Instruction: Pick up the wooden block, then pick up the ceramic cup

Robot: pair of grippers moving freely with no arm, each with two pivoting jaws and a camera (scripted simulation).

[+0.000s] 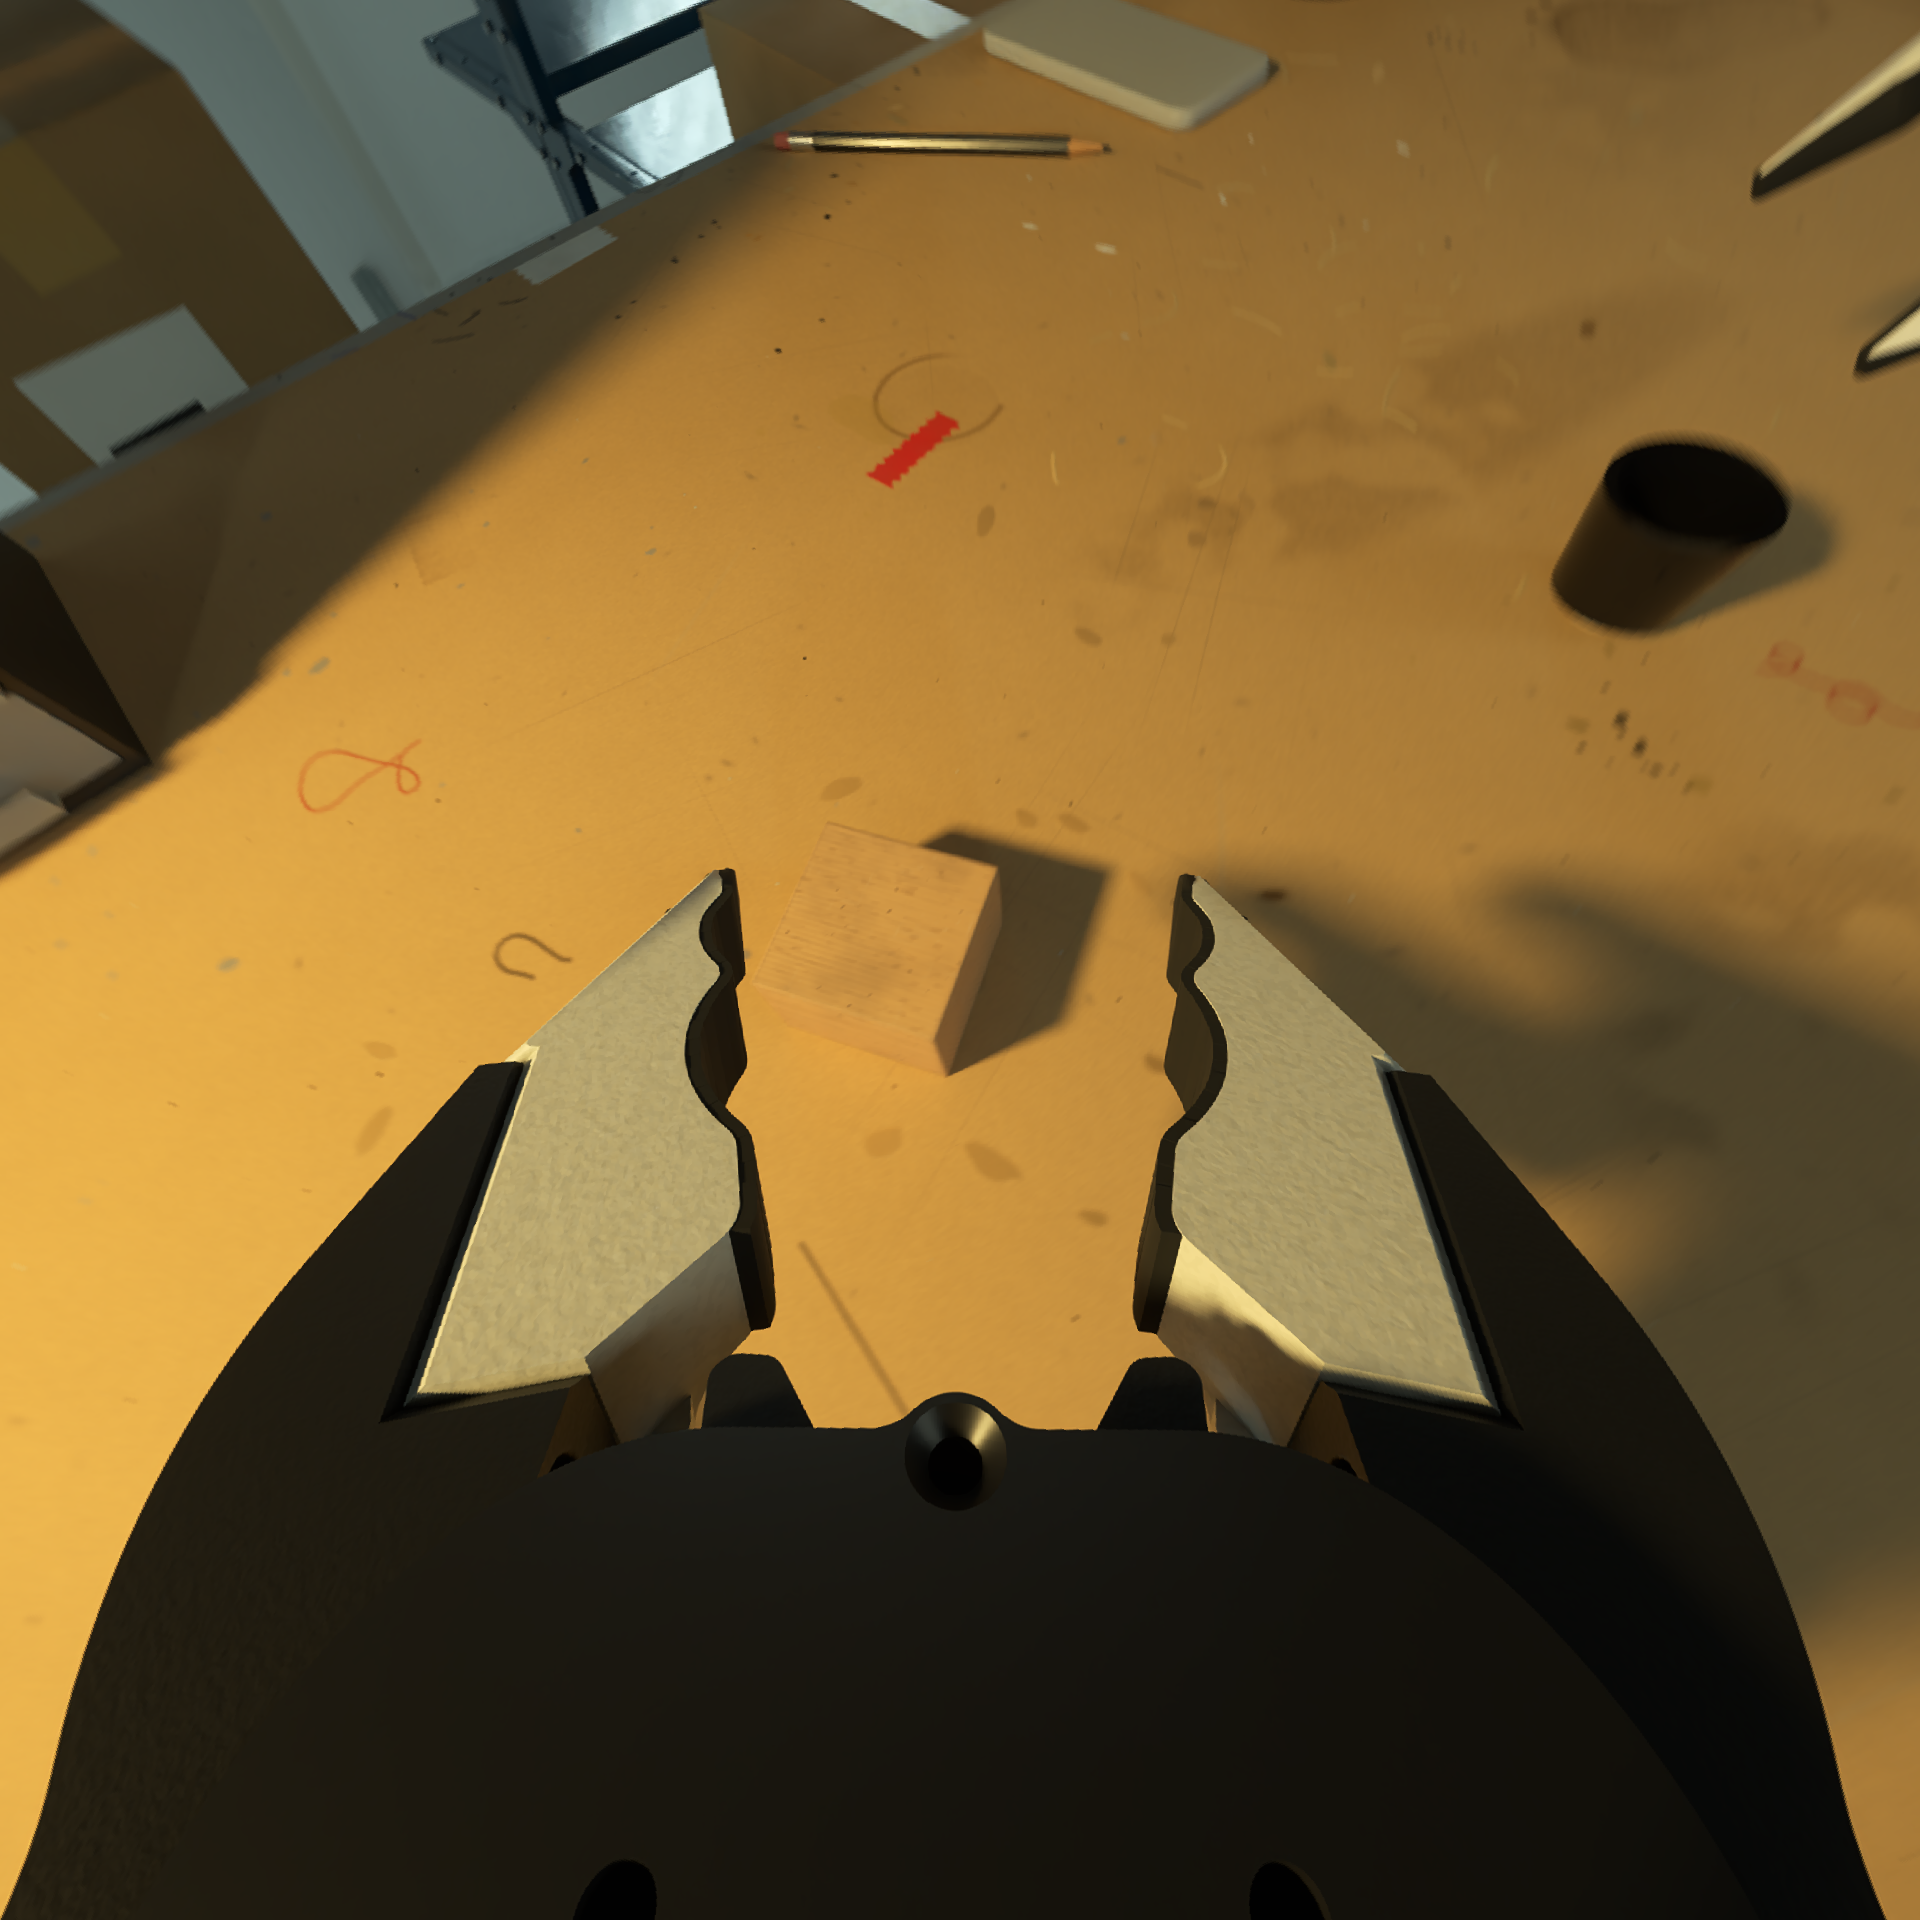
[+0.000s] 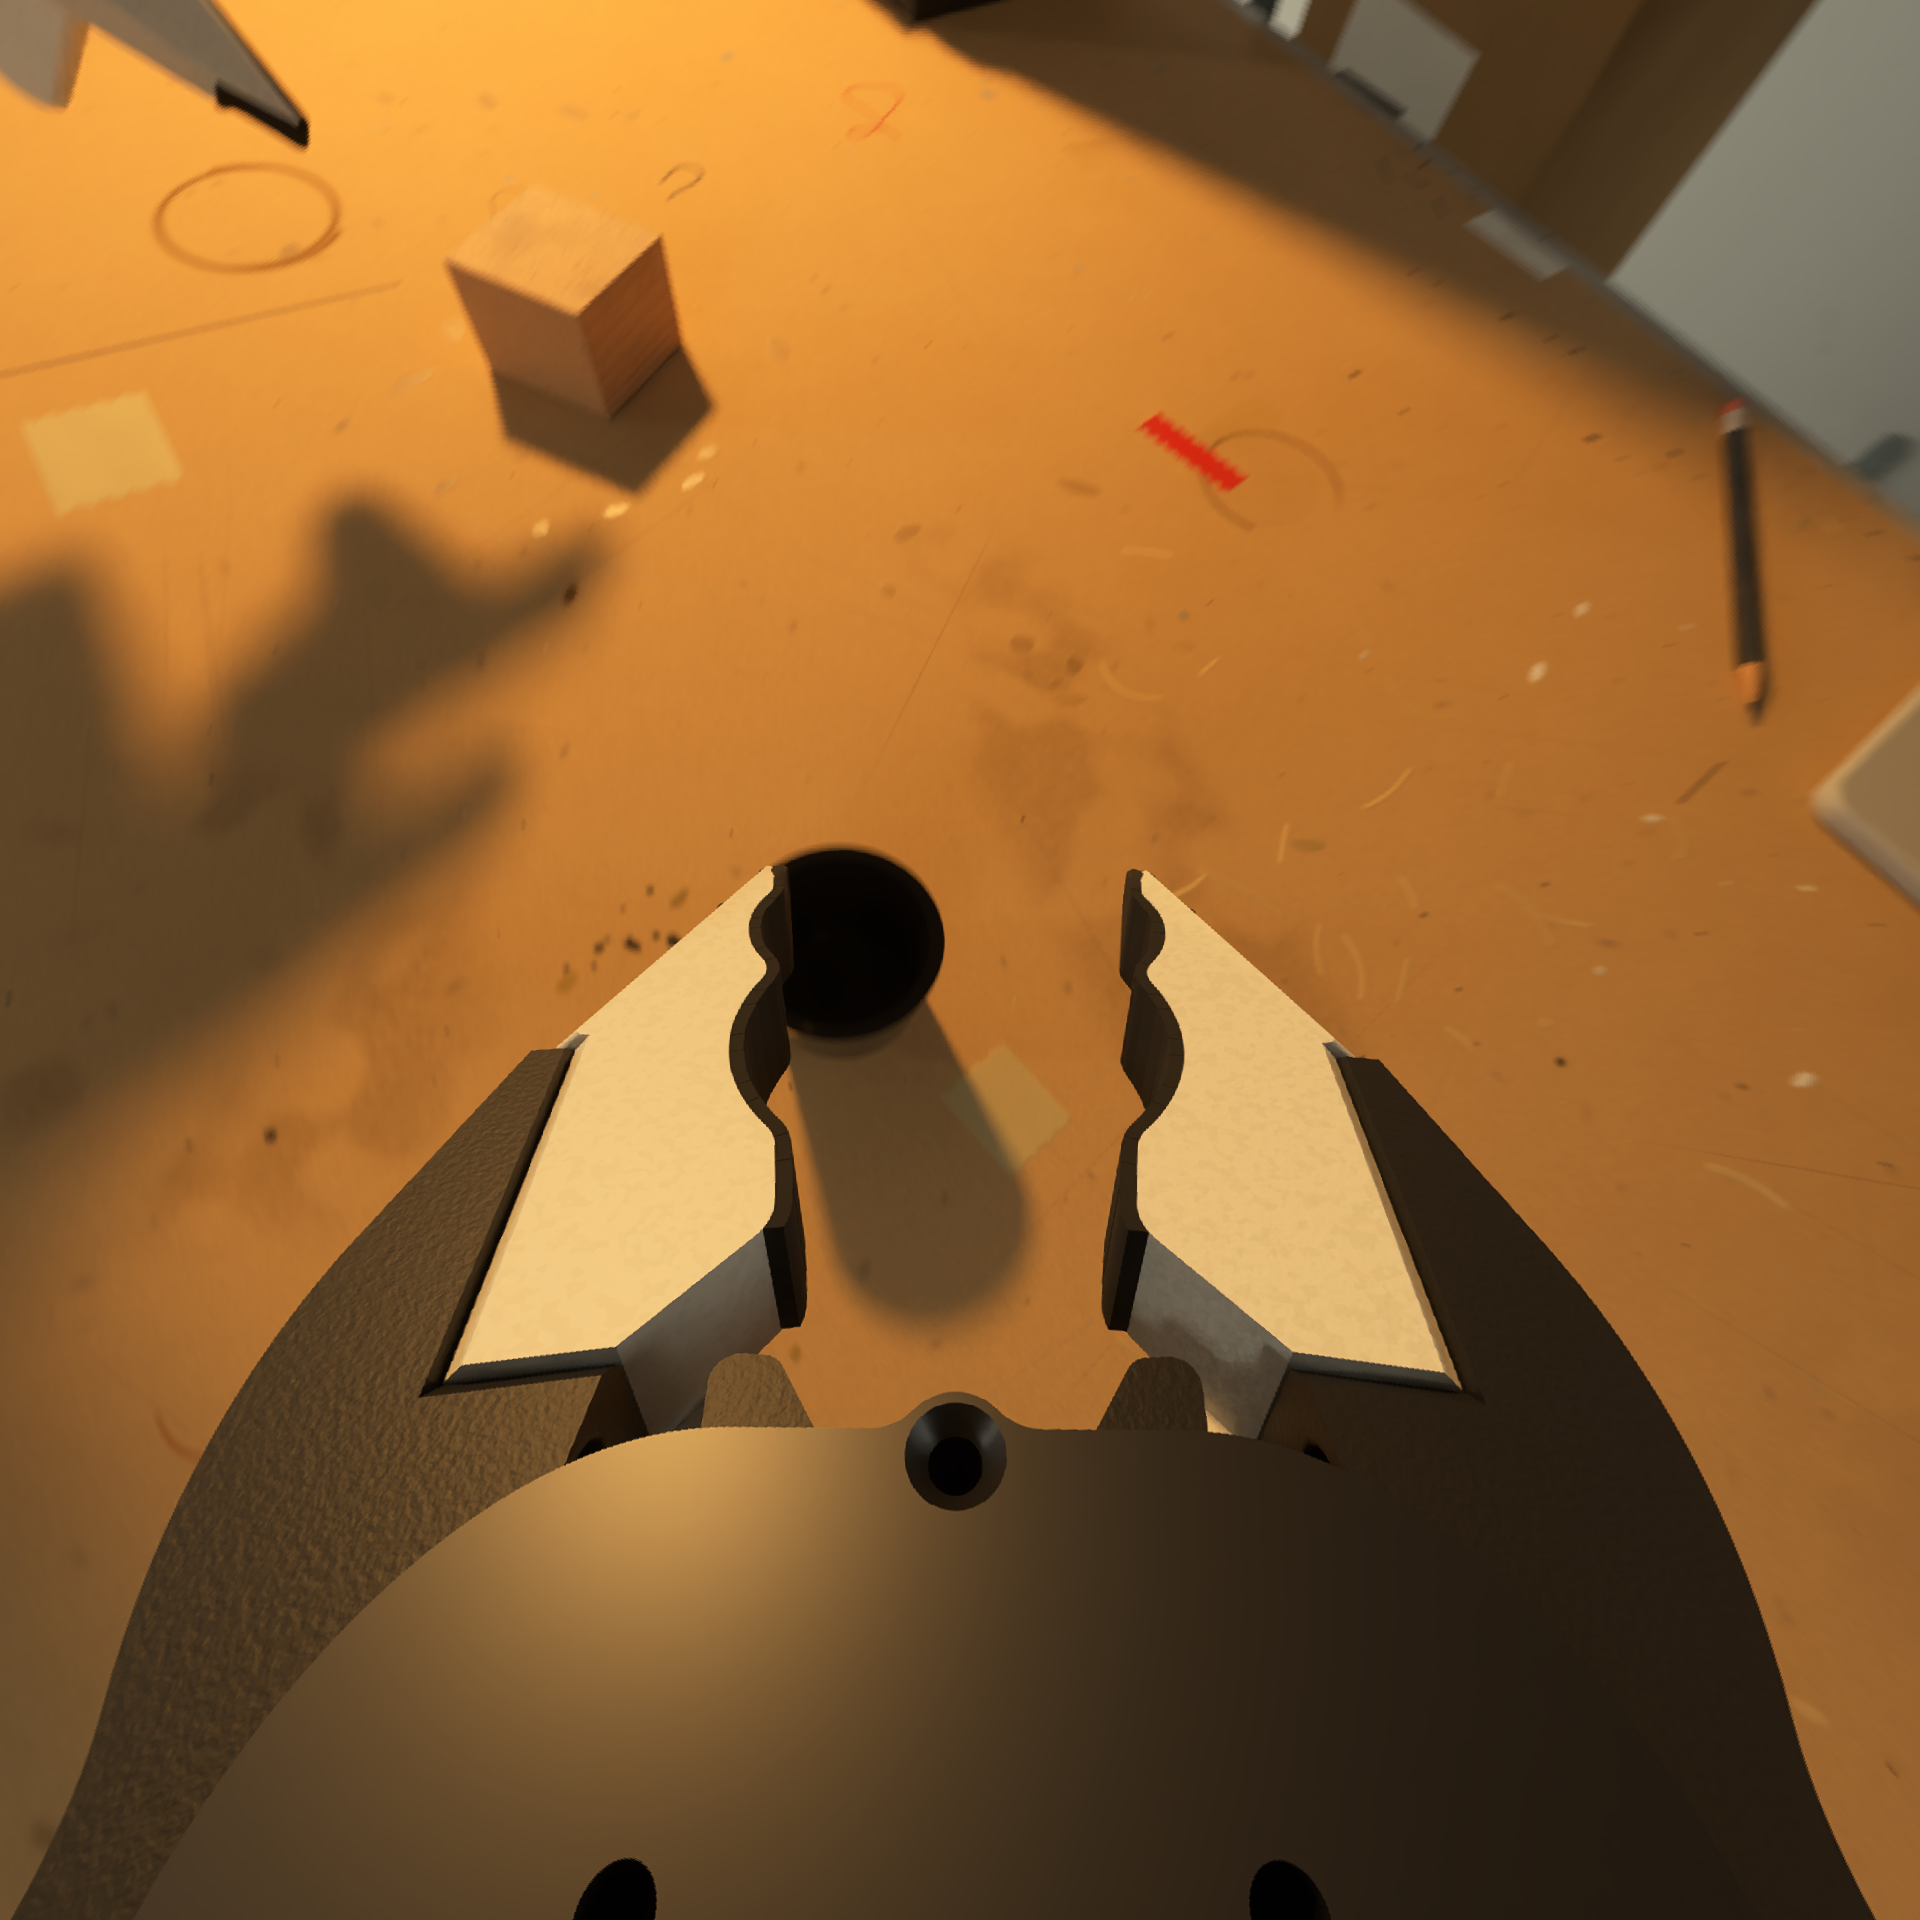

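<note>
A pale wooden block point(image 1: 883, 940) rests on the brown tabletop. My left gripper point(image 1: 956, 883) is open and above it, with the block just inside the left fingertip. The block also shows in the right wrist view point(image 2: 571, 296), far left. A dark ceramic cup point(image 2: 857, 945) stands upright on the table. My right gripper point(image 2: 954, 878) is open and above it, with the cup close to the left finger. The cup also shows in the left wrist view point(image 1: 1673, 535), at the right. Both grippers are empty.
A pencil point(image 1: 940, 143) and a flat pale slab point(image 1: 1127, 57) lie near the table's far edge point(image 1: 416, 301). A red tape strip point(image 1: 912, 449) is stuck mid-table. The right gripper's fingers point(image 1: 1829, 125) show at the top right. The pencil point(image 2: 1743, 551) lies to the right.
</note>
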